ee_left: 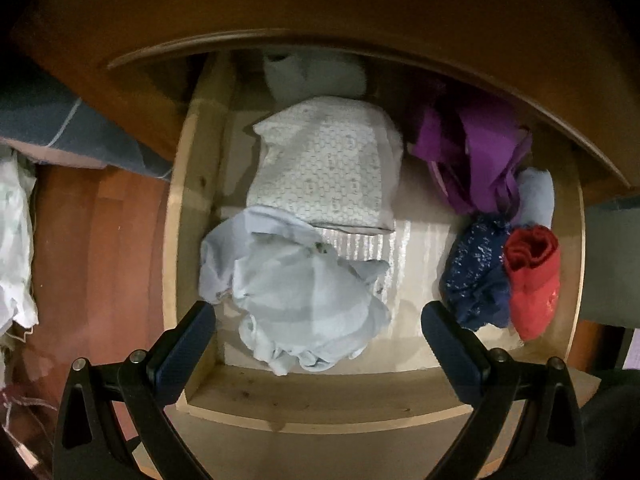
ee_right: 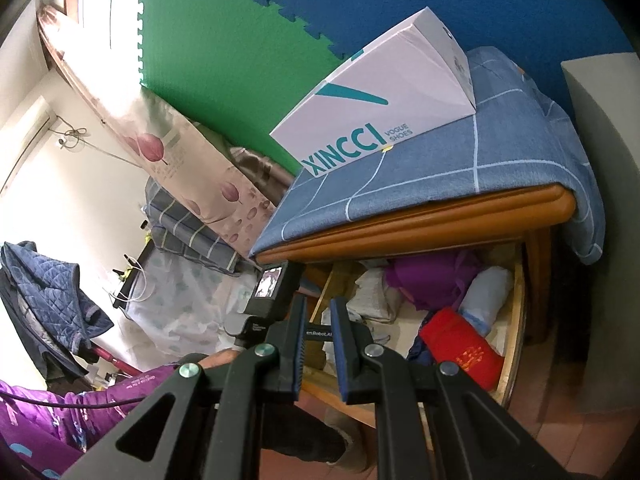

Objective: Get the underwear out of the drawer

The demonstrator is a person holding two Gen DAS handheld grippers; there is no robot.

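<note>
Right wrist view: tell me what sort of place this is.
Most likely a bedroom: folded bedding is stacked by the wall, a quilted jacket hangs nearby, and an open drawer holds clothes.

1. The open wooden drawer [ee_left: 176, 216] holds a crumpled pale blue garment [ee_left: 296, 300] near left and a patterned white folded cloth [ee_left: 328, 164] behind it.
2. Purple fabric [ee_left: 472, 156] lies far right; a navy piece [ee_left: 476, 276] touches a red roll [ee_left: 532, 276] near right.

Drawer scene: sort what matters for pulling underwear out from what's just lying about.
Job:
open drawer
pale blue underwear
left gripper, open above it

Lying about:
purple garment
navy roll
red roll
shoe box
right gripper
</note>
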